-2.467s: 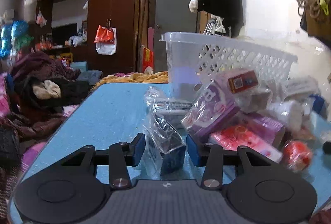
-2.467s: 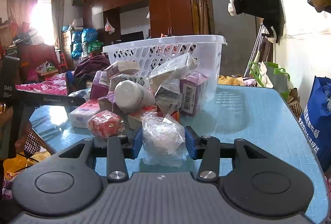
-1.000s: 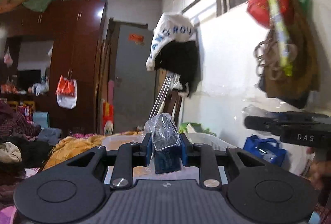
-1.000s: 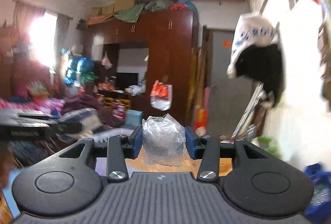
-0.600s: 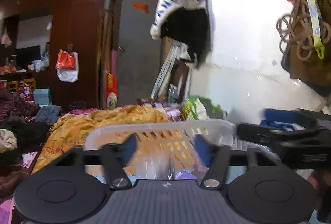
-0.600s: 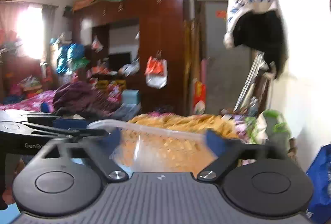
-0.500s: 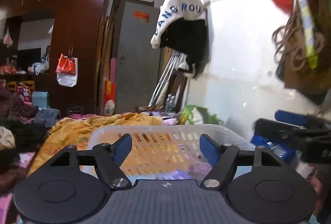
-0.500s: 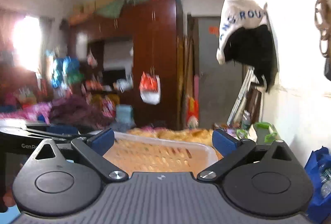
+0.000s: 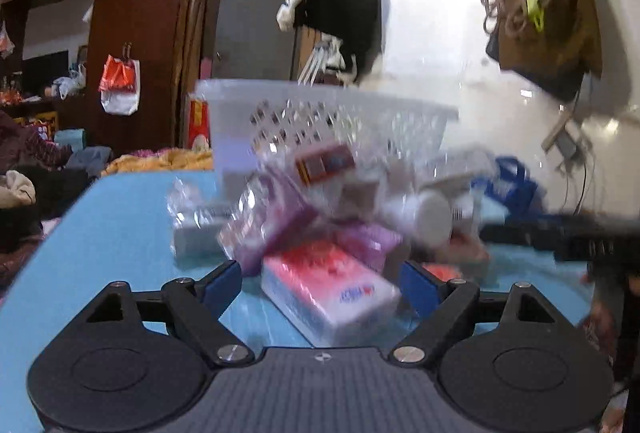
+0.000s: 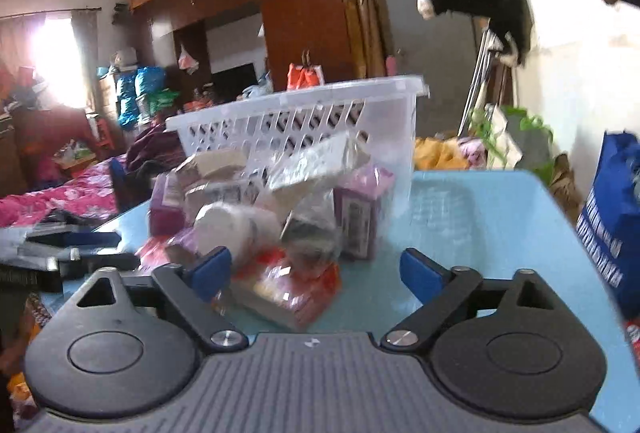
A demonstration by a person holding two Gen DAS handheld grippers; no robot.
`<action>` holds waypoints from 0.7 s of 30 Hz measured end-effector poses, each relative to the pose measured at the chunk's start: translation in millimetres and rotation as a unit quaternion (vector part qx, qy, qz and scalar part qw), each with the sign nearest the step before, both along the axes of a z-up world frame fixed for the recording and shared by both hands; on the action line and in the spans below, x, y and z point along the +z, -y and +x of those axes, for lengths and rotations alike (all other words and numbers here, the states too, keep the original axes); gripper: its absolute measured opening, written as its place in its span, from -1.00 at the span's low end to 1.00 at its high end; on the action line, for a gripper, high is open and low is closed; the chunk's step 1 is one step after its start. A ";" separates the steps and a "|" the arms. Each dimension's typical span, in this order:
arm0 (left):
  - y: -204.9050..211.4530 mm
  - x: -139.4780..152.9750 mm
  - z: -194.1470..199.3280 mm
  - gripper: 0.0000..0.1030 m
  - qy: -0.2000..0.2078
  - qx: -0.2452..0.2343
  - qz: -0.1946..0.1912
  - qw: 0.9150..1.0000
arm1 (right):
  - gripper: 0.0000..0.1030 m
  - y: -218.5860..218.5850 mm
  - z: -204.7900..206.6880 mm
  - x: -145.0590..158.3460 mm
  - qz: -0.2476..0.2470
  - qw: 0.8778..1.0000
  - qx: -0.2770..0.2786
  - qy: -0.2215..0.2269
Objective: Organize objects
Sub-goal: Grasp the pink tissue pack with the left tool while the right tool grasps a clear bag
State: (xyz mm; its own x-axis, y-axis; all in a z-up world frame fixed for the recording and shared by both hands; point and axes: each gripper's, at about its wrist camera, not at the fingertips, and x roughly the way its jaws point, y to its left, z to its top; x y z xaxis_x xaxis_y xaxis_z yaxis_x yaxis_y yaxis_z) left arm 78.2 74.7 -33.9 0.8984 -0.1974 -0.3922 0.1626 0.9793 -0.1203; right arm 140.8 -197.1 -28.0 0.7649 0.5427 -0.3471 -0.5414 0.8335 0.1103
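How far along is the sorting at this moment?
Early on. Both claws are open and empty: the left claw is lined up on the pink-and-white packet, the right claw on the red wrapped packet. Most of the pile still lies on the blue table, outside the white basket, whose contents cannot be seen.

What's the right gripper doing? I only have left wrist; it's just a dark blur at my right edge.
Observer: The right gripper is open, with nothing held between its fingers.
Operator: What's in front of it?
Observer: A red-wrapped packet lies on the table just ahead of its fingers, at the near edge of the pile.
Operator: Anything standing on that side?
Observer: A purple box with a barcode stands upright in front of the corner of the white basket.
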 end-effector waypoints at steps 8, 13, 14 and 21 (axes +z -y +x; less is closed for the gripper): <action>4.5 -8.9 3.6 0.72 -0.020 0.004 -0.007 1.000 | 0.09 -11.0 8.6 -4.8 -0.007 1.000 0.017 -0.026; 14.8 -11.2 4.5 0.72 -0.014 0.007 0.004 1.000 | -0.23 -1.4 0.7 -12.8 0.010 1.000 0.019 -0.014; 15.2 -11.2 3.6 0.72 -0.014 0.008 0.004 1.000 | -0.23 1.4 -0.3 -13.0 0.018 1.000 0.020 -0.011; 29.9 -15.5 8.9 0.71 -0.024 0.021 0.035 0.999 | -0.23 2.6 -5.7 -10.2 0.029 0.999 0.023 0.010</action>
State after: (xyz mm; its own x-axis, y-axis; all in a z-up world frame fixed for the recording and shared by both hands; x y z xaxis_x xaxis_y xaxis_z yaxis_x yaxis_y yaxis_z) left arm 87.0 44.8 -49.4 0.8850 -0.1299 -0.4471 0.1161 0.9915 -0.0583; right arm 135.1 -199.7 -38.2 0.7454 0.5956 -0.2994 -0.5807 0.8007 0.1472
